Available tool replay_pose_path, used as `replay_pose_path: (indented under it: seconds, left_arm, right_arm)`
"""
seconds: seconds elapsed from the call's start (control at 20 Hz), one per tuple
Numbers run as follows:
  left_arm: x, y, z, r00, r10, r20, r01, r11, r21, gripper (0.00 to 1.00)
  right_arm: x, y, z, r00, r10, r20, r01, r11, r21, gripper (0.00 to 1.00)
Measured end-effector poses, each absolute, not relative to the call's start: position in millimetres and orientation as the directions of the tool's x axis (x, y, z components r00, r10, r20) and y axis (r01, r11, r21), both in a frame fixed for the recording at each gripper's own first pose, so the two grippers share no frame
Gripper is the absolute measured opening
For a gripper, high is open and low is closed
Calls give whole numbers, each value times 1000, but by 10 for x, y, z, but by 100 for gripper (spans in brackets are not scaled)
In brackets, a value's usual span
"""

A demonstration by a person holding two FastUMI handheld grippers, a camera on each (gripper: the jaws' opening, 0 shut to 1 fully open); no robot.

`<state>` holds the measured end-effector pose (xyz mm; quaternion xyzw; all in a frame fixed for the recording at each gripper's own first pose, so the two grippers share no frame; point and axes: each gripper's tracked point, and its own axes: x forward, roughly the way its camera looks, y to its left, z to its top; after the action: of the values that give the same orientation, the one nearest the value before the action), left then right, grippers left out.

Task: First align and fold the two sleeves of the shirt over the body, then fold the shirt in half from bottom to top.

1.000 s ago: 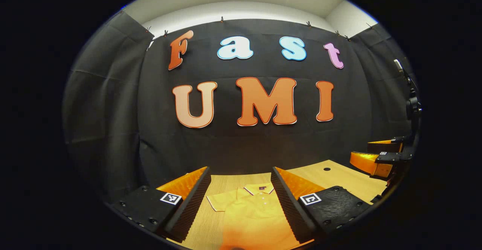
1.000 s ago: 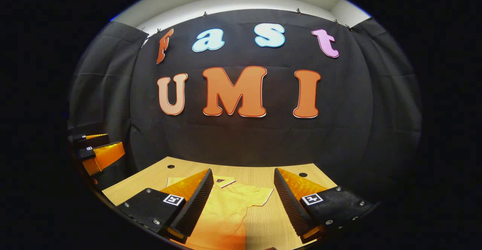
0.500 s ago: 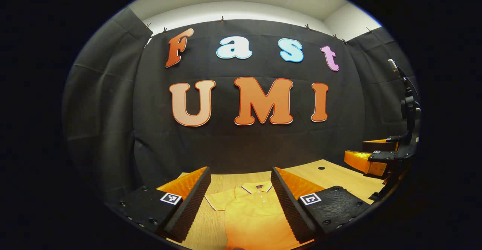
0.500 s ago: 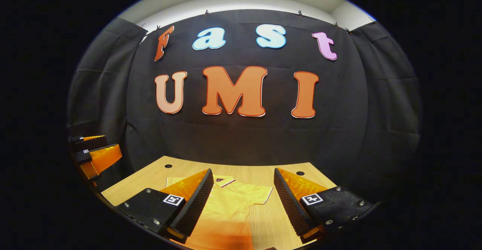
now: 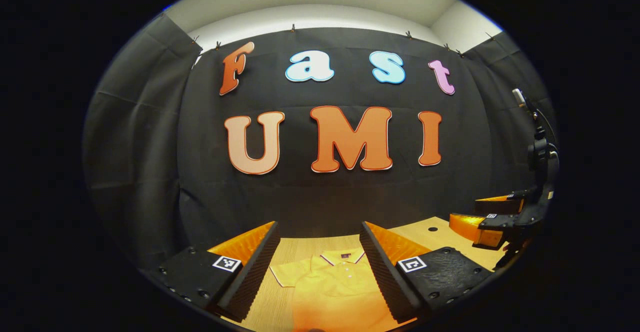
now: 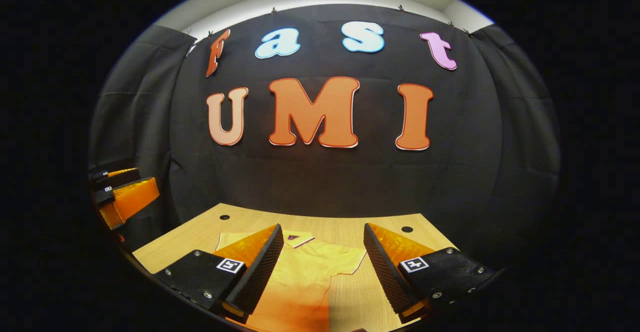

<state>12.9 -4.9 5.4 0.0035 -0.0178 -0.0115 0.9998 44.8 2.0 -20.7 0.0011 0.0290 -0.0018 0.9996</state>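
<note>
The lower body of the yellow polo shirt [image 5: 332,287] runs out of sight below the left gripper [image 5: 317,267], whose near finger also hides the shirt's far sleeve, while in the right gripper view a finger covers the collar side of the shirt [image 6: 305,277]. The shirt lies flat on the pale wooden table [image 6: 345,224], collar toward the black cloth wall [image 6: 320,182], cable holes in the tabletop beyond it. Both grippers hover above the shirt with fingers spread wide and holding nothing, the right gripper [image 6: 322,264] over the sleeve side.
</note>
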Motion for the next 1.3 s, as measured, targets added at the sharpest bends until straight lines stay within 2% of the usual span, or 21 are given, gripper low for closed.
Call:
replay_pose_path:
  seconds: [0.25,0.8,1.1,1.3]
  left_arm:
    - [145,-54,35,1000,7,22,-7,1000,21,96]
    - [157,143,-84,987,160,-28,-159,986,54,97]
    - [89,276,-230,962,256,-96,-249,965,77,98]
    - [12,344,-342,940,303,-154,-290,952,103,99]
  right_arm:
    - [809,-171,-439,992,14,-124,-14,1000,1,98]
    - [1646,-553,-1103,935,28,-353,-13,999,45,98]
    - [2004,-716,-1570,866,34,-499,-9,999,53,98]
    - [2187,-774,-1948,783,53,-619,-6,997,78,98]
